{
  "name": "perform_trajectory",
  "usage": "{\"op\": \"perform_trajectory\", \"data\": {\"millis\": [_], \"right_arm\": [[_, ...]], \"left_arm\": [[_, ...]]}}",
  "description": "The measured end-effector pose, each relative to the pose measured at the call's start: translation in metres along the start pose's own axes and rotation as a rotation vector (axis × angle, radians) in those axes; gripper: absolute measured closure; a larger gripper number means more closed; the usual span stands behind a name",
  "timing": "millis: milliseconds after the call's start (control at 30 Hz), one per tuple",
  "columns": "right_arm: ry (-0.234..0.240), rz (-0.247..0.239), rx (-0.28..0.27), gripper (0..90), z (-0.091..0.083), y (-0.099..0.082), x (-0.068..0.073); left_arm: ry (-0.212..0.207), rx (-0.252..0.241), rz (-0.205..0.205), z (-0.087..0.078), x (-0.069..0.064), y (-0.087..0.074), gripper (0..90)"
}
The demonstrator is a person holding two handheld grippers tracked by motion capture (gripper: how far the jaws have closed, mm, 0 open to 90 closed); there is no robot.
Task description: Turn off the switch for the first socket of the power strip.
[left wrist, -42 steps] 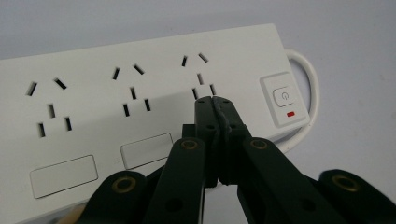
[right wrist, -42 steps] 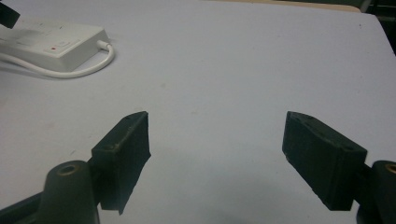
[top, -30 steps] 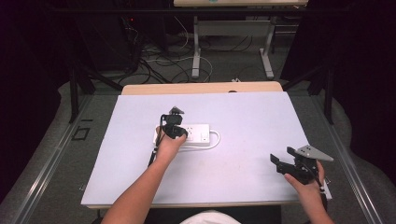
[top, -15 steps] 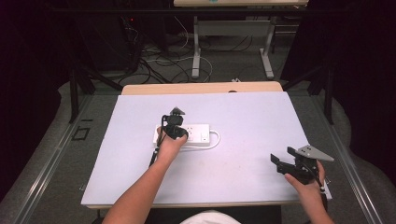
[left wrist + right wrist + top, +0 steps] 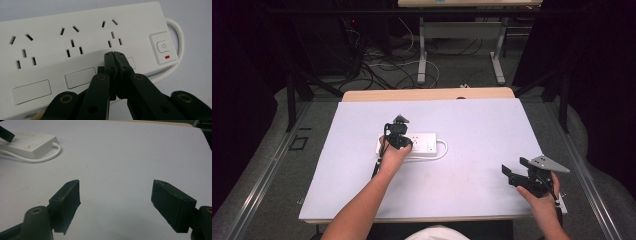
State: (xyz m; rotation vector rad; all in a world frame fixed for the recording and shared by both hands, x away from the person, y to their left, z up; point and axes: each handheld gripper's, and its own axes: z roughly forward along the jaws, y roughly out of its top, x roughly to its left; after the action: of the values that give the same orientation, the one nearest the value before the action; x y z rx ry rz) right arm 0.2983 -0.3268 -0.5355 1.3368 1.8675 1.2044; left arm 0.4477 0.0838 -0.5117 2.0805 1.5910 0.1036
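A white power strip (image 5: 424,143) lies near the middle of the table, with three socket groups and a switch with a red light (image 5: 163,47) at its cable end. My left gripper (image 5: 399,137) hovers over its left part; in the left gripper view its jaws are pressed together, tips (image 5: 113,55) just below the third socket group (image 5: 111,33), holding nothing. My right gripper (image 5: 518,172) is at the table's front right, jaws wide apart above bare tabletop (image 5: 116,202), nothing between them. The strip (image 5: 30,143) lies far off at upper left in the right gripper view.
The strip's white cable (image 5: 443,151) loops along its near side. The white table (image 5: 482,130) has a wooden strip (image 5: 427,94) at its far edge. Beyond it stand desk legs (image 5: 422,50) and tangled floor cables (image 5: 377,65). Dark frames flank both sides.
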Motion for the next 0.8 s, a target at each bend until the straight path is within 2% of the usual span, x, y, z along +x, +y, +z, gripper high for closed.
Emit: {"op": "perform_trajectory", "data": {"millis": [300,600,667,800], "right_arm": [[0.001,0.006,0.001,22.4,0.0001,-0.0001,0.0005],[0.002,0.002,-0.020,22.4,0.0013,-0.0006,-0.0006],[0.001,0.005,-0.006,22.4,-0.0002,-0.0006,-0.0014],[0.004,0.012,-0.005,22.4,0.0002,-0.0009,-0.0019]], "left_arm": [[-0.002,-0.003,-0.002,0.0002,0.0003,-0.0004,89.4],[0.001,-0.004,0.004,0.0008,0.0004,-0.0010,89.6],[0.008,0.009,0.009,0.0017,0.0006,-0.0011,89.7],[0.009,-0.003,-0.002,0.0024,0.0004,-0.0017,89.8]]}}
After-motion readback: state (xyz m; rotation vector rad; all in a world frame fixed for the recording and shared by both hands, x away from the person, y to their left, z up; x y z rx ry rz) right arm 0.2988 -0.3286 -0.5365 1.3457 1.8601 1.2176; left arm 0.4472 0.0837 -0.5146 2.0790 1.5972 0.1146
